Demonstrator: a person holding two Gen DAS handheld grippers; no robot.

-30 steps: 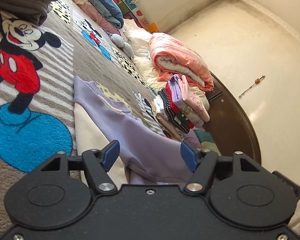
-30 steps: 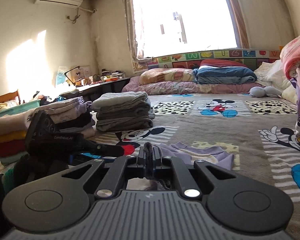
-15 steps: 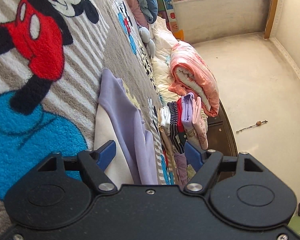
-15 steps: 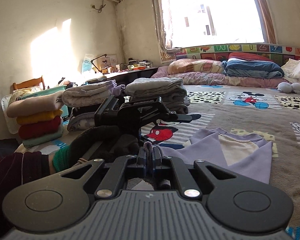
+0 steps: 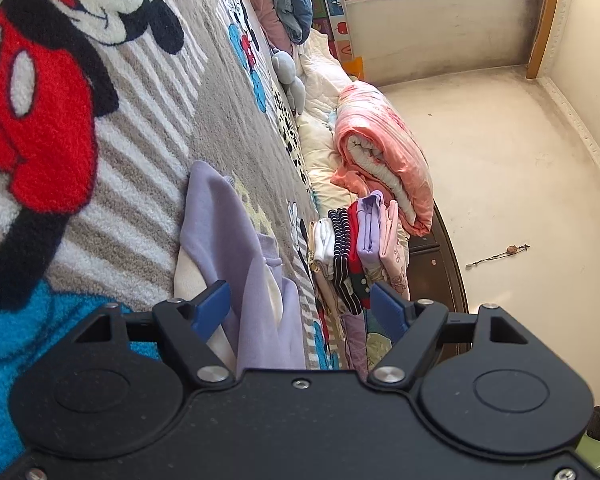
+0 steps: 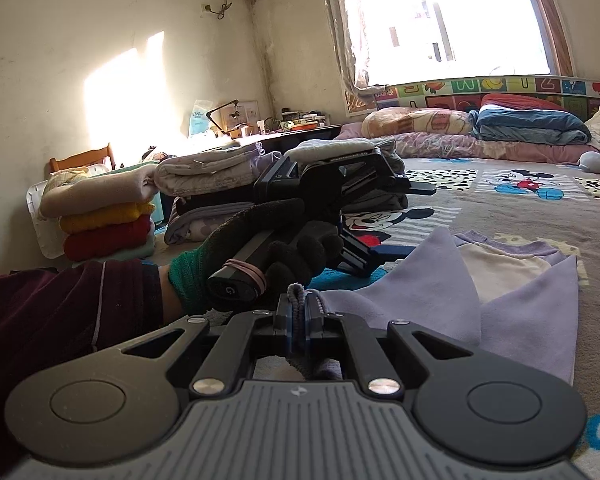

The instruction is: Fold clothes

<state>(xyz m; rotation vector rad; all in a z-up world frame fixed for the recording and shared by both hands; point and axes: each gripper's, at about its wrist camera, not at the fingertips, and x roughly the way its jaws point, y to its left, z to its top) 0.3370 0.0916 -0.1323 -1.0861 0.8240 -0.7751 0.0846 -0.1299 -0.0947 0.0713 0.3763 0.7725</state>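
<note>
A lilac sweatshirt (image 6: 512, 292) with a cream lining lies partly folded on the cartoon-mouse blanket (image 6: 512, 216). My right gripper (image 6: 299, 312) is shut on a ribbed lilac edge of it near the front. In the left wrist view the same lilac sweatshirt (image 5: 228, 232) stretches away along the blanket (image 5: 148, 128). My left gripper (image 5: 300, 310) is open, its blue pads on either side of the garment's near end, gripping nothing. In the right wrist view that left gripper (image 6: 380, 254) hovers just left of the sweatshirt, held by a gloved hand (image 6: 284, 256).
Folded stacks of clothes (image 6: 104, 216) and grey garments (image 6: 216, 172) line the left of the bed. A small pile of folded clothes (image 5: 360, 248), a rolled pink quilt (image 5: 384, 156) and pillows (image 6: 532, 124) sit along the far side. The bed's edge (image 5: 452, 264) drops to bare floor.
The left gripper has tilted and drawn nearer along the sweatshirt, still open. The right gripper has kept its hold on the lilac edge and pulled it over, so the garment now lies more folded.
</note>
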